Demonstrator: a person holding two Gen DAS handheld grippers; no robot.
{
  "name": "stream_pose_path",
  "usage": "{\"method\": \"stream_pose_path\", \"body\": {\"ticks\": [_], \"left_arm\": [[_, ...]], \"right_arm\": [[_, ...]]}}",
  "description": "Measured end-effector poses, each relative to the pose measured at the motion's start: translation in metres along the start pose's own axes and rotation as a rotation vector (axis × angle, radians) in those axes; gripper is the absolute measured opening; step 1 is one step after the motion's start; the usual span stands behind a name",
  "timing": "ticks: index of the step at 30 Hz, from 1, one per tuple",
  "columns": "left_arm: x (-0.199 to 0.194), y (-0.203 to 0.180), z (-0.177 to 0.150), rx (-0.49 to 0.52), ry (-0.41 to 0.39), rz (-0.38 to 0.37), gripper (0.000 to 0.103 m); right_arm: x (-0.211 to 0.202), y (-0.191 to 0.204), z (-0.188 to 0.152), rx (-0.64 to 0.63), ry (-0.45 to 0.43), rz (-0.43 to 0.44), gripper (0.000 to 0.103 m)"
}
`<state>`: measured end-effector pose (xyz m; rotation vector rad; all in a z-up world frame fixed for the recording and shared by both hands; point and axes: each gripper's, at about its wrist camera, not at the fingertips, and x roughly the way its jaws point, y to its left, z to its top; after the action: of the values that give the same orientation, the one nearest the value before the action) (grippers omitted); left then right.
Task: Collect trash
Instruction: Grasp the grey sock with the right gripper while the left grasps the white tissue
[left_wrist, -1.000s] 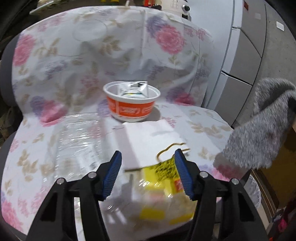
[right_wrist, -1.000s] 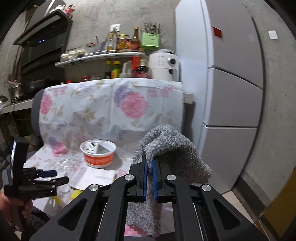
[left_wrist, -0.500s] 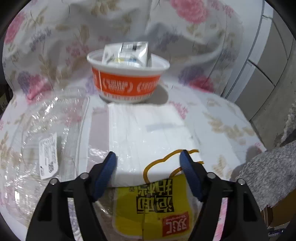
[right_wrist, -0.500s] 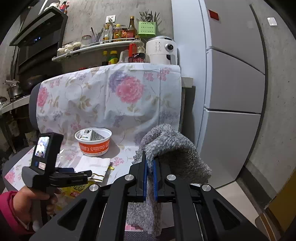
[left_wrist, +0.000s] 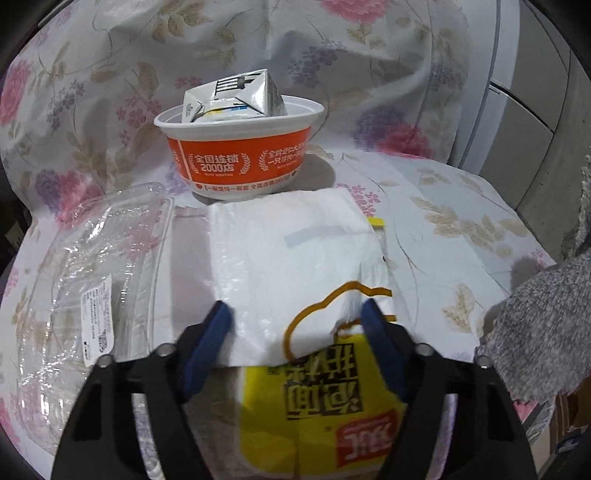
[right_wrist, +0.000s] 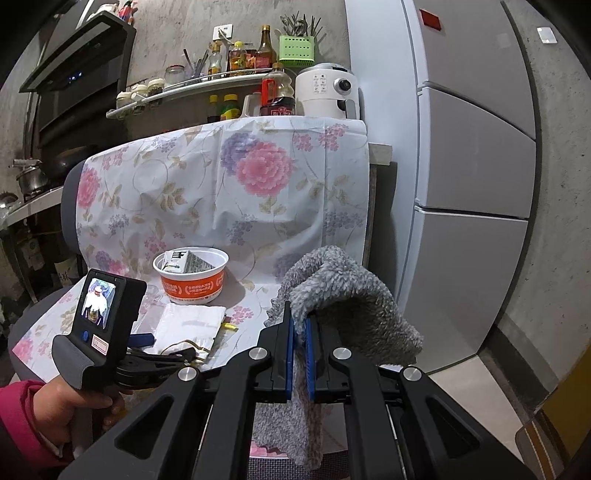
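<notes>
On a chair seat covered by a floral cloth (left_wrist: 443, 206) lies a white paper napkin (left_wrist: 291, 254) on top of a yellow printed wrapper (left_wrist: 317, 417). My left gripper (left_wrist: 293, 314) points down over them, its jaws closing with the napkin's near edge and the wrapper between the blue pads. The pads do not clearly press on either. Behind stands an orange-and-white bowl (left_wrist: 240, 162) holding a crushed carton (left_wrist: 236, 96). A clear plastic container (left_wrist: 92, 273) lies at the left. My right gripper (right_wrist: 299, 321) is shut on a grey fuzzy cloth (right_wrist: 343, 295), held off the seat's right side.
A grey fridge (right_wrist: 472, 184) stands right of the chair. Behind the chair back a shelf (right_wrist: 221, 79) carries bottles, and beside it stands a white appliance (right_wrist: 328, 92). A person's hand (right_wrist: 70, 406) in a pink sleeve holds the left gripper (right_wrist: 166, 347).
The left gripper has come down and forward, close over the napkin and wrapper; its jaws widened, then narrowed. The right gripper sank slightly, still holding the grey cloth.
</notes>
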<state>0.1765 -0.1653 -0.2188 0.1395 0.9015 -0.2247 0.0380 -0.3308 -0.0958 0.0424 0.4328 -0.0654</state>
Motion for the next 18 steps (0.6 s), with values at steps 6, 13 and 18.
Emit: {"method": "stream_pose_path", "body": {"ticks": [6, 13, 18], "left_arm": [[-0.005, 0.013, 0.006, -0.044, -0.023, -0.057, 0.012], [-0.057, 0.036, 0.021, -0.08, -0.2, -0.162, 0.002], [-0.099, 0.049, 0.021, -0.097, -0.271, -0.236, 0.002]], "right_arm": [[-0.001, 0.002, 0.0, -0.003, 0.0, -0.006, 0.006], [-0.004, 0.001, 0.006, 0.004, -0.015, 0.004, 0.006], [-0.009, -0.004, 0.011, 0.054, -0.031, 0.031, 0.006]]}}
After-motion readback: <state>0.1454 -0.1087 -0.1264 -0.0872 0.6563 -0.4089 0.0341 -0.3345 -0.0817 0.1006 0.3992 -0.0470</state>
